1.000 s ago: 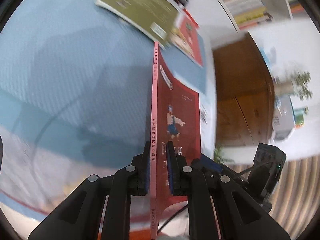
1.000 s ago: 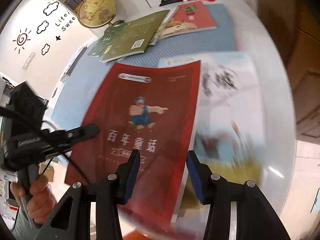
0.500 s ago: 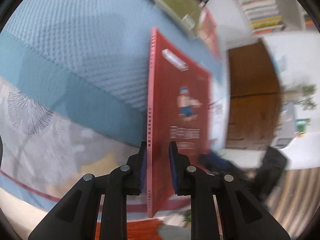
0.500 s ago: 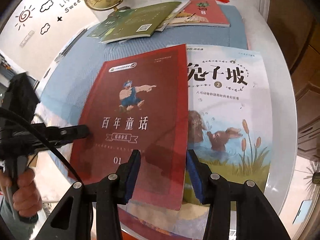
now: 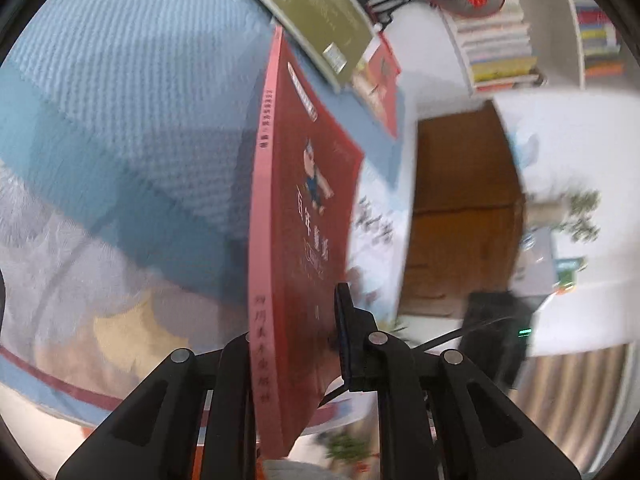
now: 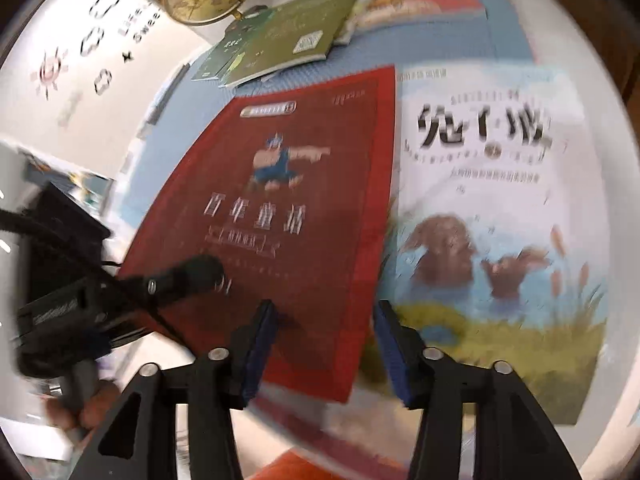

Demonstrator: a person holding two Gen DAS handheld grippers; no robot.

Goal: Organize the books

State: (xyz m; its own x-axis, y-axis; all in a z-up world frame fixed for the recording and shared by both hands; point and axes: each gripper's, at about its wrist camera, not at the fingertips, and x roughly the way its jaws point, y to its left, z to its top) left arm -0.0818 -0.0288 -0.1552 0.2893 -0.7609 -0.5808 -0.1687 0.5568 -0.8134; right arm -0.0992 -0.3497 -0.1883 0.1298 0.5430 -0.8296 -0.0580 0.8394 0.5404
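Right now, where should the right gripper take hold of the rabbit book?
Probably the near right edge of the rabbit book, coming in low from the table's rim. It lies flat, and its left edge sits under the red book, which the left gripper holds. The right gripper stands open.

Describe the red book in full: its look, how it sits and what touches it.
The red book is a thin paperback with a dark red cover, a paler pink spine printed with characters, a small cartoon figure in blue pointing sideways, white Chinese title lettering and a label strip near the top. The left gripper is shut on its spine edge near the bottom corner. Its other long edge overlaps the pale rabbit book lying beside it. The right gripper hovers open over its lower corner, its jaws having just widened.
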